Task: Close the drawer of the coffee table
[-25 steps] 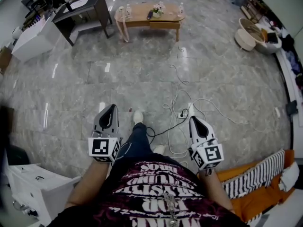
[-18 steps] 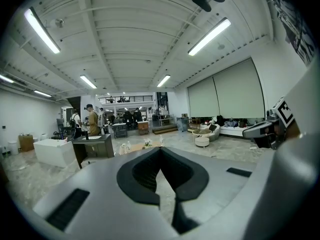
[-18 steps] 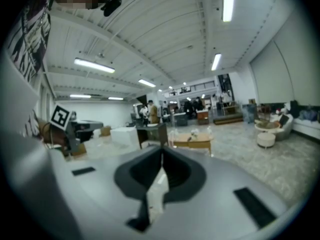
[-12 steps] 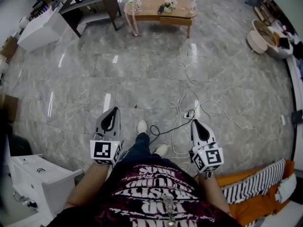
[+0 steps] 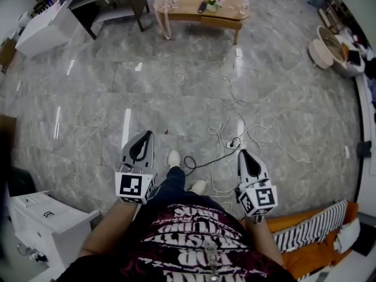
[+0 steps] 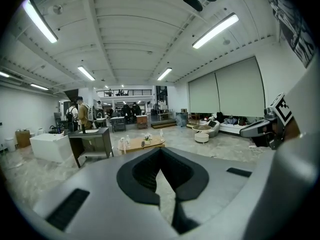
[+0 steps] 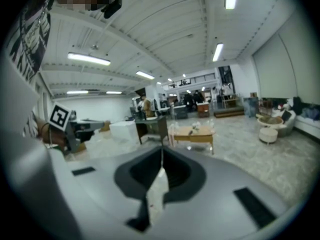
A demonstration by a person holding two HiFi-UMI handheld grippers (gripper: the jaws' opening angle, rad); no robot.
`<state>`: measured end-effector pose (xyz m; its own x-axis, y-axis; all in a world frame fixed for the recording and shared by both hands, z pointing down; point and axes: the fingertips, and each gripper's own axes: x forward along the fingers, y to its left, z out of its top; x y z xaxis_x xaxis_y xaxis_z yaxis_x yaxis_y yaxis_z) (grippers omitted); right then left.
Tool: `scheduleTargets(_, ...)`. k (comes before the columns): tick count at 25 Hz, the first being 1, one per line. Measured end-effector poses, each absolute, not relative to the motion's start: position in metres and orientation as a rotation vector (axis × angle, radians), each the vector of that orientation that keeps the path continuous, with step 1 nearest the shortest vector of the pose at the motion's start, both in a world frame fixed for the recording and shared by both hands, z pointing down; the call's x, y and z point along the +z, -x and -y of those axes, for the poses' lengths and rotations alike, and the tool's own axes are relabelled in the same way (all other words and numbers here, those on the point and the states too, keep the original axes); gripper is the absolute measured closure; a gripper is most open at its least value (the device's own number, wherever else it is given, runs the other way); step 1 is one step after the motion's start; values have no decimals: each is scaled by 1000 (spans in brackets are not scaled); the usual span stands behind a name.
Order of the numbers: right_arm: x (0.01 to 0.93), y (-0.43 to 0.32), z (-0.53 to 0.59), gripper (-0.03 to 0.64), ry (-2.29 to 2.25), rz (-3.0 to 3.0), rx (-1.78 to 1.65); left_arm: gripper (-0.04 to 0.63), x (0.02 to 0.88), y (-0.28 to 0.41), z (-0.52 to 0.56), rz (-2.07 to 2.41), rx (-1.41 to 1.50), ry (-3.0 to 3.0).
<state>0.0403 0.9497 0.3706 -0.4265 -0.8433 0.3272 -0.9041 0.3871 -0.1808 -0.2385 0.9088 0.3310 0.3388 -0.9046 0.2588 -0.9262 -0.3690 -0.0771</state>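
Far across the grey marble floor (image 5: 176, 87), at the top of the head view, stands the low light-wood coffee table (image 5: 188, 3). Its wooden drawer (image 5: 221, 23) looks to sit under the right half of the top, front proud of the frame, though that's hard to be sure of at this range.

Both tools are well short of it. Left claw (image 5: 147, 135): jaws pressed together, nothing between them, and the left gripper view shows the table far beyond the tips. Right claw (image 5: 242, 153): same story, pressed together and empty. That suits the job, I'd say. A push needs no pinch, and closed tips make a firm, blunt pusher.

First comes the walk-up. Watch the tangle of white cables (image 5: 235, 128) lying just ahead of the right claw, because a caught foot is the likely spoiler.

Best line, to my eye: come round to face the drawer front squarely, drop low, set the closed tips on the middle of the front, and press straight in until it sits flush. An off-centre shove could skew the drawer or slide the table, and the small flower pot (image 5: 214, 0) and bottles on the tabletop could topple.
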Motion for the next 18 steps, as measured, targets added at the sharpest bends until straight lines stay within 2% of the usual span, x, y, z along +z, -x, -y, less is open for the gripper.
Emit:
scheduleTargets(10,325,5,-879,581,-1617,2491,304,572,309,262,-817,1659,268,-2575)
scheduleTargets(18,303,77,-834,581,-1626,2473,192,572,317,327,-767,1616,192,-2564)
